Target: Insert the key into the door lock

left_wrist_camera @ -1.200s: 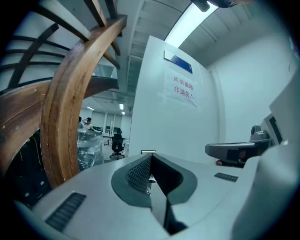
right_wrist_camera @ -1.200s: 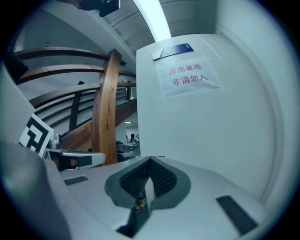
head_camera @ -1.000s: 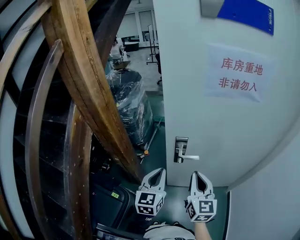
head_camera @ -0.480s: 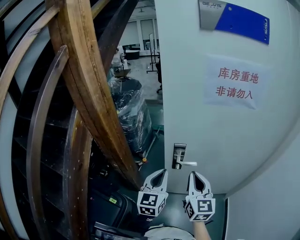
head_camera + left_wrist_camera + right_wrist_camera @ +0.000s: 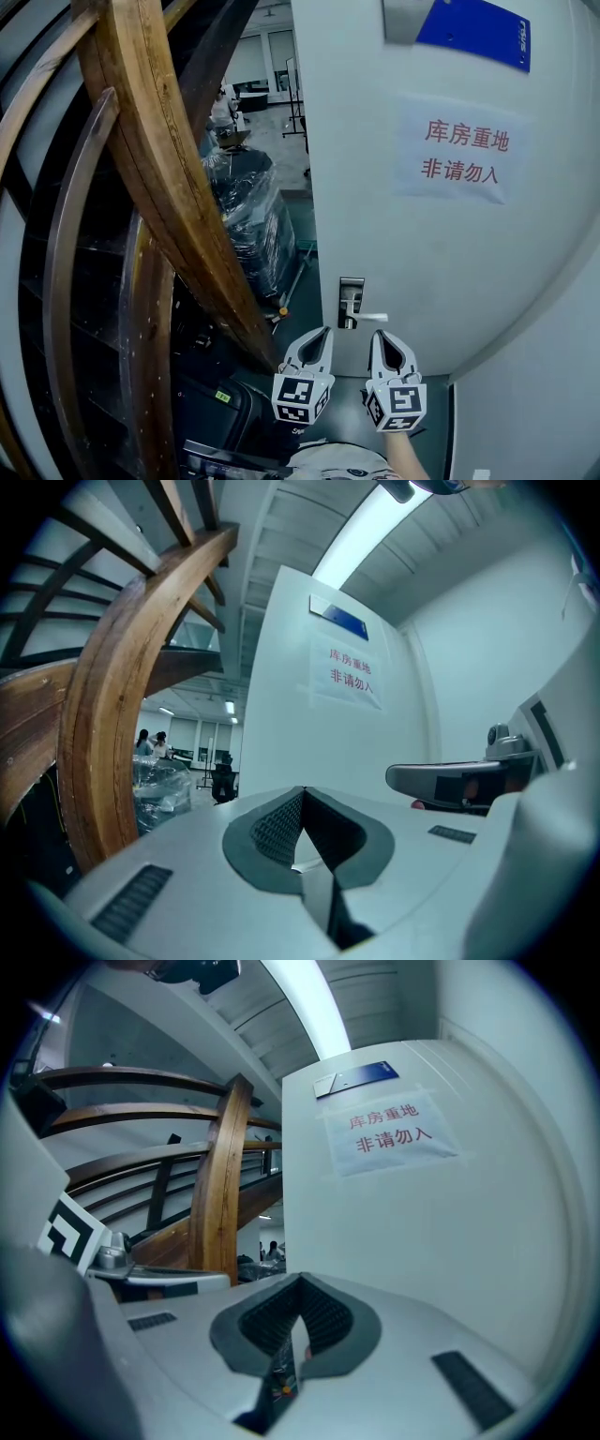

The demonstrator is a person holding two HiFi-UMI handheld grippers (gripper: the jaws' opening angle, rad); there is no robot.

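The white door (image 5: 450,262) stands ajar, with a metal lock plate (image 5: 351,302) and lever handle (image 5: 372,317) near its left edge. Just below the handle, my left gripper (image 5: 322,331) and right gripper (image 5: 377,334) are held side by side, pointing level at the door. In the left gripper view the left gripper (image 5: 303,789) has its tips together. The right gripper (image 5: 300,1277) in its own view is shut too, with a dark strip low between its pads. No key shows clearly in any view, and the keyhole is too small to make out.
A curved wooden stair rail (image 5: 169,187) rises close on the left. Behind it sit a plastic-wrapped bundle (image 5: 248,216) and a dark case (image 5: 220,403). A paper notice (image 5: 463,150) and a blue plate (image 5: 473,28) are on the door. A white wall (image 5: 544,394) closes the right side.
Both grippers stay shut under the handle. The left one has crept slightly upward toward the lock plate, and the head view has shifted a little.
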